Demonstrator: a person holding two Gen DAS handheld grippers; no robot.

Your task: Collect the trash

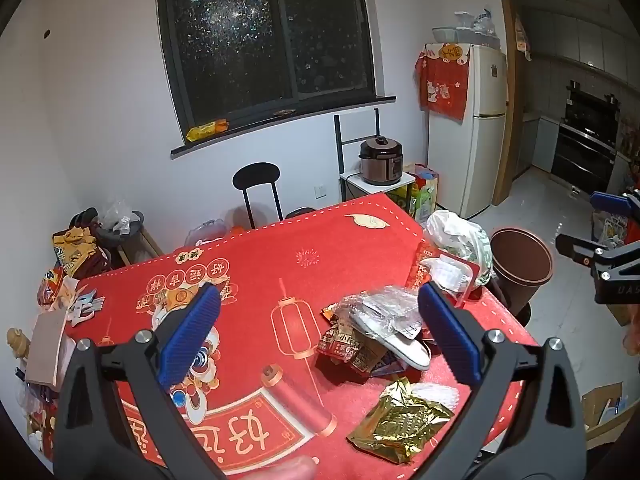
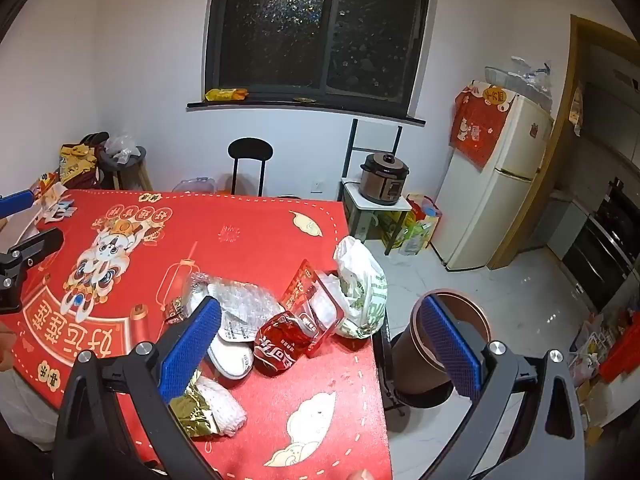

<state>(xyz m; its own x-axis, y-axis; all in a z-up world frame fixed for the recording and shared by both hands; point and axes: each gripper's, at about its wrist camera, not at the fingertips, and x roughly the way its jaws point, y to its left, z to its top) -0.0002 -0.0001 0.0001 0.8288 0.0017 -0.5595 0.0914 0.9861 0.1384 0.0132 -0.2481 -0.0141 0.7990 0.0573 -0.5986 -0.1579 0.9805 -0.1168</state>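
Observation:
Trash lies on the red tablecloth near its right edge: a gold foil wrapper, a clear bubble-wrap bag over a white shoe, red snack packets, a white plastic bag and a white foam net. A brown bin stands on the floor beside the table's right edge. My left gripper is open and empty above the table, just left of the pile. My right gripper is open and empty above the table's right edge, between pile and bin.
Black chairs stand behind the table under the window. A rice cooker sits on a small stand beside a white fridge. Bags and clutter are piled at the table's left. A cardboard box lies on the floor.

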